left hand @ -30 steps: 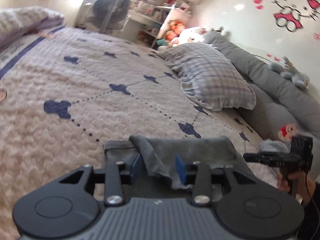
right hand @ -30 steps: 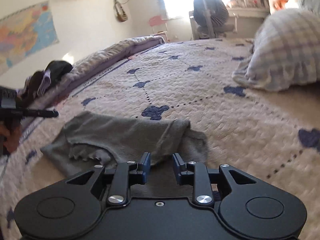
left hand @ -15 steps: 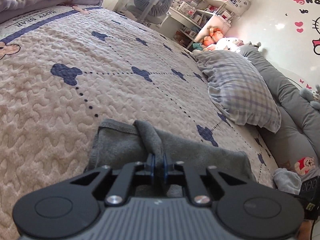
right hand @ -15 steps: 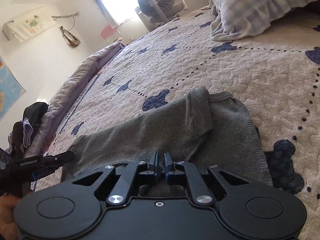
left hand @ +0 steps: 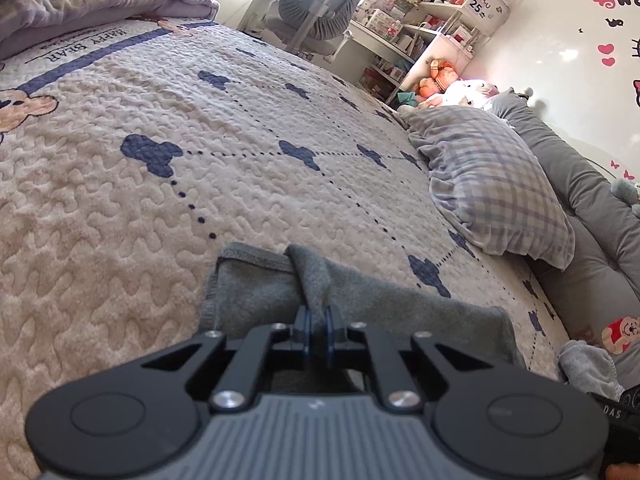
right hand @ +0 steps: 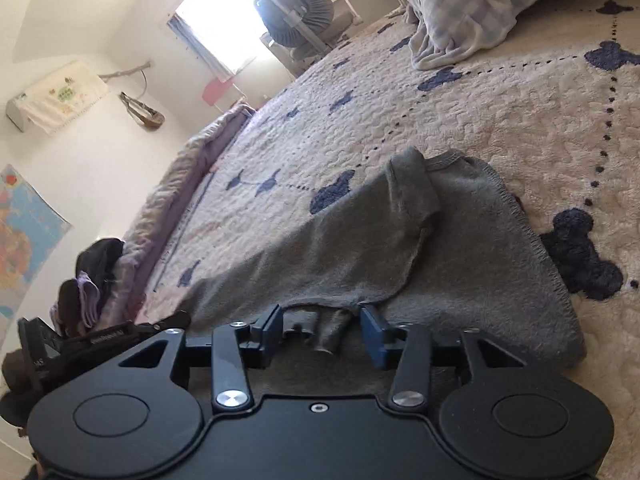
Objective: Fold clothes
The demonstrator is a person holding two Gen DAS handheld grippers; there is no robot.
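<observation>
Left wrist view: my left tool [left hand: 316,326] is pinched tight on a raised ridge of the grey garment [left hand: 372,300], which lies on the quilted bedspread [left hand: 160,208] right at the tool's nose and stretches away toward 3 o'clock. In the right wrist view, my right tool [right hand: 322,330] stands wide apart, gripping nothing, with a fold of the garment [right hand: 360,248] lying between its fingers. There the cloth's long axis runs from 4 toward 10 o'clock.

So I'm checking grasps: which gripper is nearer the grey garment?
Left. The left gripper is shut on a ridge of the grey garment; the right gripper is open, with cloth between its fingers.
</observation>
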